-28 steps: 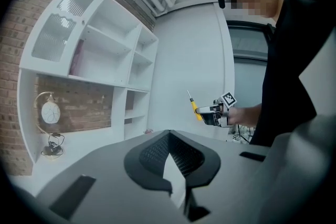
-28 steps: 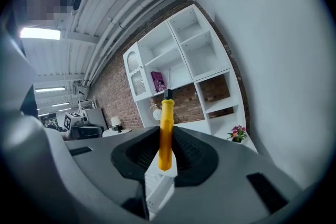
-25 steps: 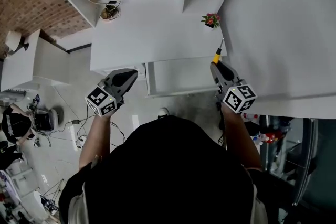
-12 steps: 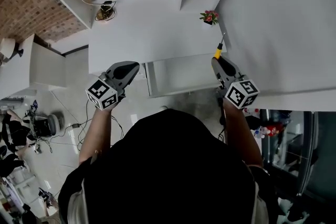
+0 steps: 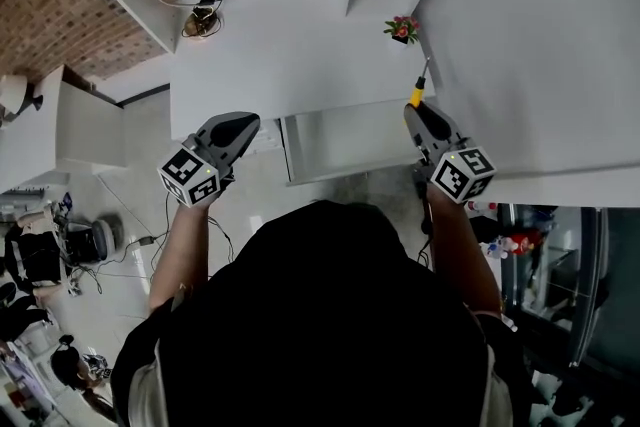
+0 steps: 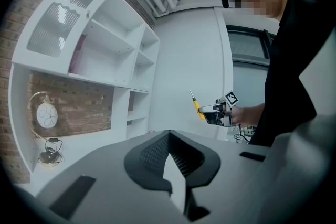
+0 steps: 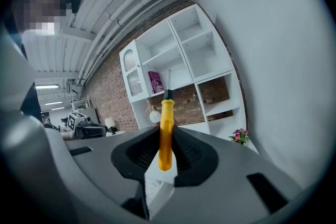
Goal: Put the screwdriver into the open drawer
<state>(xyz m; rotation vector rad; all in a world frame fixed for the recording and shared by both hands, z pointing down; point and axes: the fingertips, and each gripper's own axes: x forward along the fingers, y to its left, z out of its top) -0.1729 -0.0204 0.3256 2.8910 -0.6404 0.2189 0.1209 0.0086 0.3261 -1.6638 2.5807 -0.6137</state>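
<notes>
White desk (image 5: pixel 270 55) below you has its drawer (image 5: pixel 345 140) open; your right gripper (image 5: pixel 413 108) clamps the yellow-handled screwdriver (image 5: pixel 416 94) beside the drawer's right edge, while your left gripper (image 5: pixel 248 121) hovers closed and empty.

Screwdriver (image 7: pixel 166 134) tip is too small to tell.

The yellow-handled screwdriver (image 7: pixel 166 131), clamped in the right gripper (image 5: pixel 413 109), hovers by the open drawer (image 5: pixel 335 145).
</notes>
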